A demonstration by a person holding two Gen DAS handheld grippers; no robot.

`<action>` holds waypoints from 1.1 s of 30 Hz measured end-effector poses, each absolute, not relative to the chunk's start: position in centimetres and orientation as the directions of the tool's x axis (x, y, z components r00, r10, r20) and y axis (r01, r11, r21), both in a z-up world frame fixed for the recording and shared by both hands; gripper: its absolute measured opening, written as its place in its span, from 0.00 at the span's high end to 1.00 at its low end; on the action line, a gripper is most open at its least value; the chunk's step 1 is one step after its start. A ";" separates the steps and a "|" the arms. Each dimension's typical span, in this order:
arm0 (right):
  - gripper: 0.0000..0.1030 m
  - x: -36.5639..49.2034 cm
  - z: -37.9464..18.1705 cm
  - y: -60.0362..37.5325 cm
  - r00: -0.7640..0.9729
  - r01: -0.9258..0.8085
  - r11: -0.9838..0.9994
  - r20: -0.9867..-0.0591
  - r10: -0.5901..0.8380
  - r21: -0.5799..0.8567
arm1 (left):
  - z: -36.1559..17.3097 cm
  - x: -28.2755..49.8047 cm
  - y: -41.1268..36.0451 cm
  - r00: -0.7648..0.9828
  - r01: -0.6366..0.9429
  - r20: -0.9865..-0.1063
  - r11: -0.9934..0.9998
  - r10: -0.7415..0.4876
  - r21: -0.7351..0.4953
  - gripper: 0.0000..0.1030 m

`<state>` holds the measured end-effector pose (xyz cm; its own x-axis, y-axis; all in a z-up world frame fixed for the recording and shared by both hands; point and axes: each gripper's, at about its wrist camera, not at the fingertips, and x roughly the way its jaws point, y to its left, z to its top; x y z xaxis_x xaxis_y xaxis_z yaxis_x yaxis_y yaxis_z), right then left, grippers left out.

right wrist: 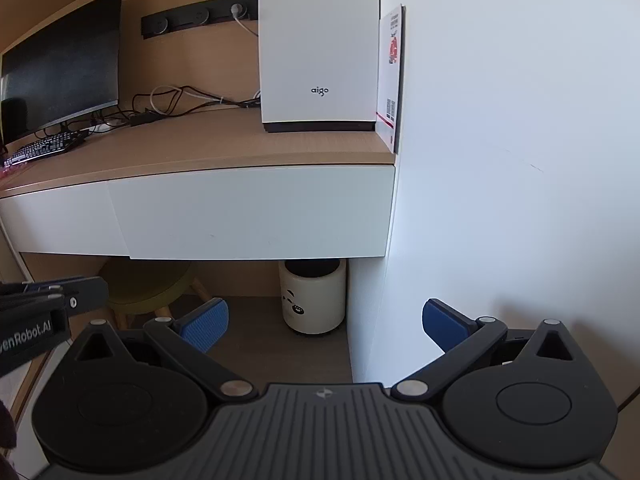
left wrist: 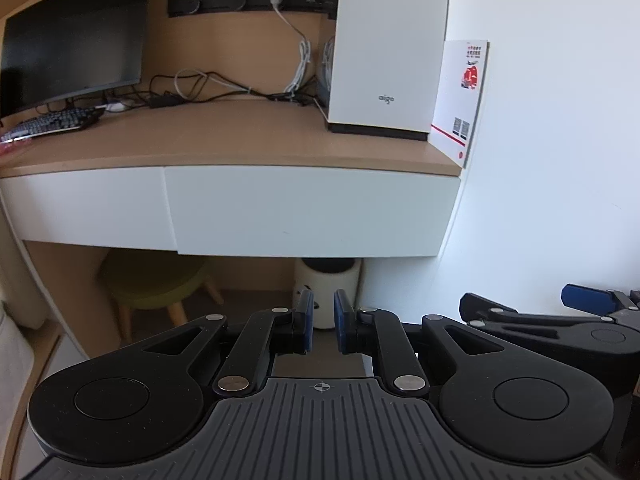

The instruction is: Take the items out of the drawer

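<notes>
Bin [right wrist: 313, 298] (stool [right wrist: 150, 286] beside, seemingly) beneath drawer [right wrist: 256, 212].

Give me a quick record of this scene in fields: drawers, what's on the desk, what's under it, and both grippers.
drawers: two white fronts, right drawer and left drawer, both closed
desk top: white computer case, monitor, keyboard
under desk: green stool, panda bin
left gripper: nearly shut, empty
right gripper: wide open, empty

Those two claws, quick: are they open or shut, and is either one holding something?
Left gripper: nearly shut, nothing between its blue pads.
Right gripper: wide open, holding nothing.
</notes>
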<state>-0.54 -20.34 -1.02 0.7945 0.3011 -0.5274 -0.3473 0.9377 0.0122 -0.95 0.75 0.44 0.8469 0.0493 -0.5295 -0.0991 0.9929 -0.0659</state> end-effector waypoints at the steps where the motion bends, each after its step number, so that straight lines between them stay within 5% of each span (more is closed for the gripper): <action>1: 0.00 -0.4 -1.0 -20.3 0.795 -0.344 0.939 -0.527 0.300 0.014 | 0.4 -0.9 0.7 0.847 -0.097 -0.529 0.993 0.048 -0.066 0.87; 33: 0.00 -0.3 -1.6 -20.8 0.798 -0.322 0.946 -0.533 0.282 0.018 | -0.1 -0.4 -0.1 0.843 -0.048 -0.538 0.996 0.003 -0.069 0.87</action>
